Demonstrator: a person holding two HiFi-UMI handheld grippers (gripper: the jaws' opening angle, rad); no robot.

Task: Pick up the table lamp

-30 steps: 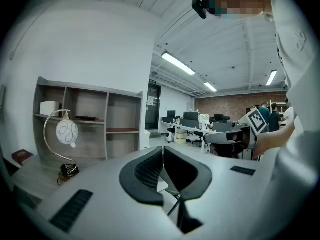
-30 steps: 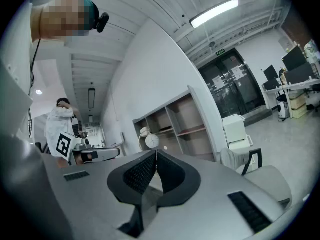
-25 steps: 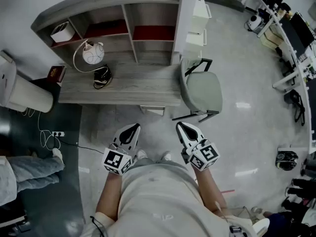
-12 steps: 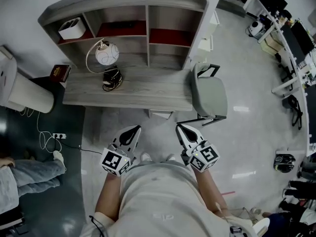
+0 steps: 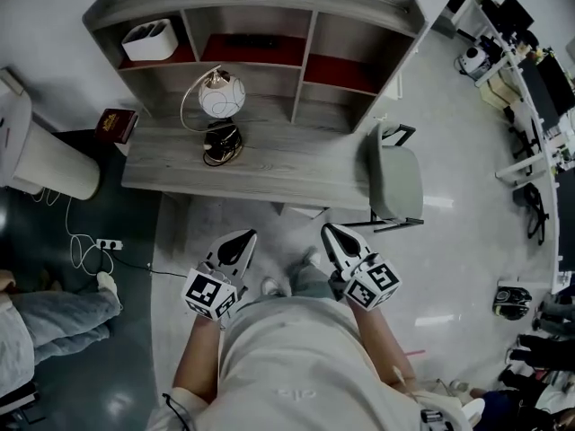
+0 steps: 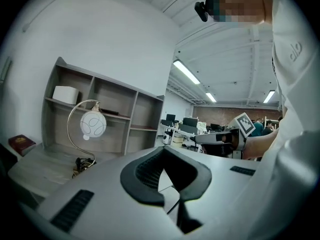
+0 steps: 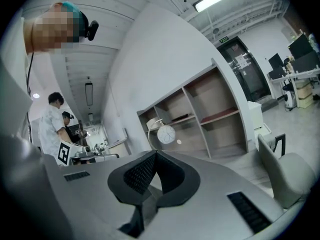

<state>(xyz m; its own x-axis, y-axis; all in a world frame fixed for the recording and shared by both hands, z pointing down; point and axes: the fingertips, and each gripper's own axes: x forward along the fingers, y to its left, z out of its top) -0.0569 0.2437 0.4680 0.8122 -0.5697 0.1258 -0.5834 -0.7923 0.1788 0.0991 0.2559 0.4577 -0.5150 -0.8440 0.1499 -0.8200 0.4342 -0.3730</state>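
While both hand-held tools are carried low in front of the person's body, neither holds anything. The left gripper (image 5: 244,234) is clenched, its dark padded tips (image 6: 162,149) meeting with nothing between them. The right gripper (image 5: 329,230) is clenched too, its tips closed on empty air in its own view (image 7: 154,153). The two sit side by side, apart from each other, over bare floor.

The table lamp (image 5: 221,97) stands upright on the grey desk (image 5: 269,164), well apart from both grippers. From the left gripper it lies ahead and off to the left (image 6: 93,125). From the right gripper it lies almost straight ahead, just above the closed tips in that gripper's view (image 7: 166,134). Its white globe shade hangs from a thin curved metal arm, and the dark base has a cord bundled against it.

Behind the lamp, farther from the grippers, rises the open shelf unit (image 5: 310,34). A white container (image 5: 150,39) sits in its upper compartment on the left gripper's side. A dark red book (image 5: 118,125) lies at the desk end beyond the left gripper's left. A grey chair (image 5: 400,182) stands ahead and right of the right gripper, at the desk's other end.
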